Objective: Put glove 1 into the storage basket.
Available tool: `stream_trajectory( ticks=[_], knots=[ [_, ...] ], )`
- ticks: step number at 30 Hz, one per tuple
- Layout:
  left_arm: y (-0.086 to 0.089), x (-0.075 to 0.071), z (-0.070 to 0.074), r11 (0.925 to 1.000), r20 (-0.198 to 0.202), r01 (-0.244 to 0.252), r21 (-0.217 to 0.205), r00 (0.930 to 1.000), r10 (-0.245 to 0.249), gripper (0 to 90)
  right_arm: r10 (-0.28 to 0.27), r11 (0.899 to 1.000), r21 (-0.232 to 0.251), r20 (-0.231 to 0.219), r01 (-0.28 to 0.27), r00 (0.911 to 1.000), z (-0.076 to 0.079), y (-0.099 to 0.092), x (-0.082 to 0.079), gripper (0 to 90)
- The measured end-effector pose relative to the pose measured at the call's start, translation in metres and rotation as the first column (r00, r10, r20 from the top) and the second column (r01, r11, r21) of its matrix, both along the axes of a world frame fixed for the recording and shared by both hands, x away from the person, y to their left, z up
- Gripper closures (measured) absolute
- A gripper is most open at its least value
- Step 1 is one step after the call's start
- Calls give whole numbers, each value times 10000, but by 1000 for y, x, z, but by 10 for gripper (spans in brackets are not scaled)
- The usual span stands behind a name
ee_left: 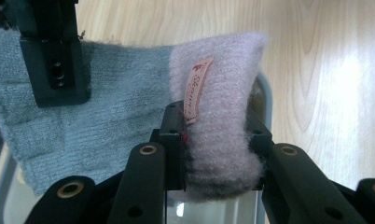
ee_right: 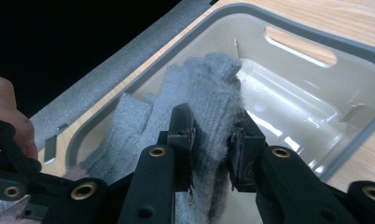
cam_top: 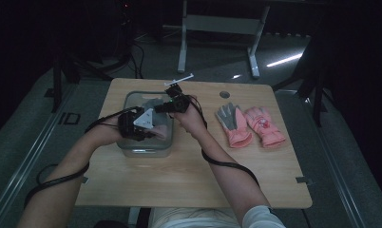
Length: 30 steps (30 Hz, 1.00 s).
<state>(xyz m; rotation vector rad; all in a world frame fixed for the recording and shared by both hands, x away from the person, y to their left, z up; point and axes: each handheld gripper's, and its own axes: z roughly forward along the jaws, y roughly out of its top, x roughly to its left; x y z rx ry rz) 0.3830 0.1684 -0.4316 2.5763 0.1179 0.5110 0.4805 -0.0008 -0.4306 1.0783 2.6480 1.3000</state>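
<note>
Two grippers clamped one soft, limp knitted glove (ee_left: 129, 107) over the bin (cam_top: 132, 149): left gripper (ee_left: 218, 154) on its pink cuff (ee_left: 223, 116), right gripper (ee_right: 213, 144) on grey fingers.

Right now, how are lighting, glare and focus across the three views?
High view: dim, dark surroundings, glare streak on the floor beyond the table. Left gripper view: bright sheen on the wood, pink cuff sharp. Right gripper view: highlights inside the bin, nearest knit soft.
</note>
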Motion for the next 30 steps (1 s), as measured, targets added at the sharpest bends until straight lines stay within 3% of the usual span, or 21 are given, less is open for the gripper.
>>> stream_trajectory(
  ticks=[5, 10, 15, 23, 30],
  knots=[
    [1, 5, -9, 9999, -149, 39, 150, 9999, -37, 687, -22, 9997, -243, -93, 20, 10000, -11, 6, 4, 737],
    [-3, 17, -27, 9985, -195, 340, 441, 9993, -331, 686, -274, 9988, -410, -285, 262, 9992, -25, 6, 12, 737],
    [-8, 29, -44, 9963, -668, 439, 733, 9970, -390, 685, -364, 9965, -769, -545, 321, 9978, -38, 7, 19, 737],
    [-9, 38, -55, 9942, -812, 616, 884, 9952, -544, 684, -526, 9923, -1149, -632, 451, 9966, -48, 8, 24, 738],
    [-12, 42, -68, 9830, -770, 768, 1670, 9949, -647, 686, -459, 9881, -1496, -739, 344, 9962, -55, 14, 27, 734]
  ],
)
